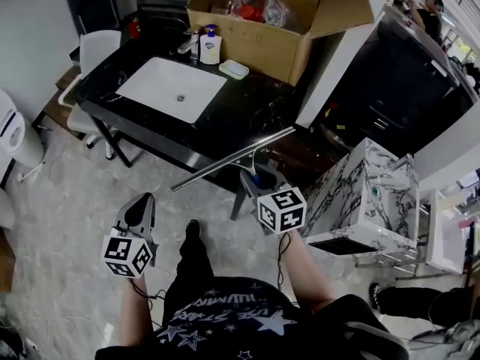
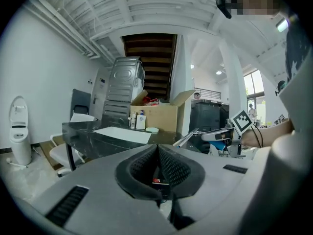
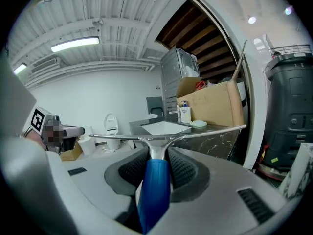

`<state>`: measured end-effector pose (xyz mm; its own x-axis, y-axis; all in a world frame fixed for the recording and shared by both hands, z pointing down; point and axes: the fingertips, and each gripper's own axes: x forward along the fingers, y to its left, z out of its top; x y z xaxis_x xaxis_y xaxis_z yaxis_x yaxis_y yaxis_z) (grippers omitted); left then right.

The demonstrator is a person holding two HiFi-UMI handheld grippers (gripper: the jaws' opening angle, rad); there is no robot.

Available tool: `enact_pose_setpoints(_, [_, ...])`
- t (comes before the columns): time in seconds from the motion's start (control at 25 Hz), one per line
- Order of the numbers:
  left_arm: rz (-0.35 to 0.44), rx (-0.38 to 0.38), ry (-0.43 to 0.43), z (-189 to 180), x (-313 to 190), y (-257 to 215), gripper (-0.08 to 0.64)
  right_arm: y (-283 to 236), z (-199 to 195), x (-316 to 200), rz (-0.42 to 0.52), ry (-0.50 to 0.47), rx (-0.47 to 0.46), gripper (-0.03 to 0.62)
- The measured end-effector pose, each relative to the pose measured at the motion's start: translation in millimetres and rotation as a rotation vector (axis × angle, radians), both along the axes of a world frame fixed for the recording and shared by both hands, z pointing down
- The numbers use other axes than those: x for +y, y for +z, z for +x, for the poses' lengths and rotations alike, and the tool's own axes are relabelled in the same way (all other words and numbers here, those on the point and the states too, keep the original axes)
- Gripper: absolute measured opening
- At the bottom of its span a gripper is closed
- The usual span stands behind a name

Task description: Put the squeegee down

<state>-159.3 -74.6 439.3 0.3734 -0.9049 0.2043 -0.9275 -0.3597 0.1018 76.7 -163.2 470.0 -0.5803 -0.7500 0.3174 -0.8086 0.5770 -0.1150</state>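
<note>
The squeegee (image 1: 238,156) is seen at the centre of the head view, gripped by its blue handle in the right gripper (image 1: 257,178), whose marker cube (image 1: 282,209) lies just below it in the frame. The long metal blade is carried slantwise, rising from centre left toward the upper right, across the near edge of the black counter (image 1: 247,111); whether it touches that edge cannot be told. In the right gripper view the jaws are closed on either side of the squeegee (image 3: 155,180), the handle is clamped between the ribbed pads (image 3: 183,173) of the right gripper (image 3: 157,156), and the blade is spread level across the middle of the frame. The left gripper (image 1: 142,205) is held low at the lower left of the head view, over the marble floor (image 1: 60,223). In the left gripper view the pads of the left gripper (image 2: 157,154) are pressed together with nothing between them. A white sink (image 1: 172,88), a soap bottle (image 1: 210,47) and a cardboard box (image 1: 270,32) are found on the counter in the upper half of the frame.
</note>
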Motion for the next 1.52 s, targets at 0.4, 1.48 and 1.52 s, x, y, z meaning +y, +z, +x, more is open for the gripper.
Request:
enact_pose_setpoints(0.4, [-0.025,0.005,0.157,-4.5,-157.6,8.7,0.019,15.5,-6.3,-123.8,-0.045,0.149,0.004,0.137])
enact_pose_setpoints(1.48, [-0.099,0.015,0.465,14.1,-419.5,29.8,0.018,68.7,42.8,-323.8,-0.269,0.544,0.091,0.137])
enact_pose_setpoints(1.52, [-0.101,0.015,0.474,15.1,-424.4,31.2,0.018,71.1,44.0,-327.6,-0.277,0.552,0.093,0.137])
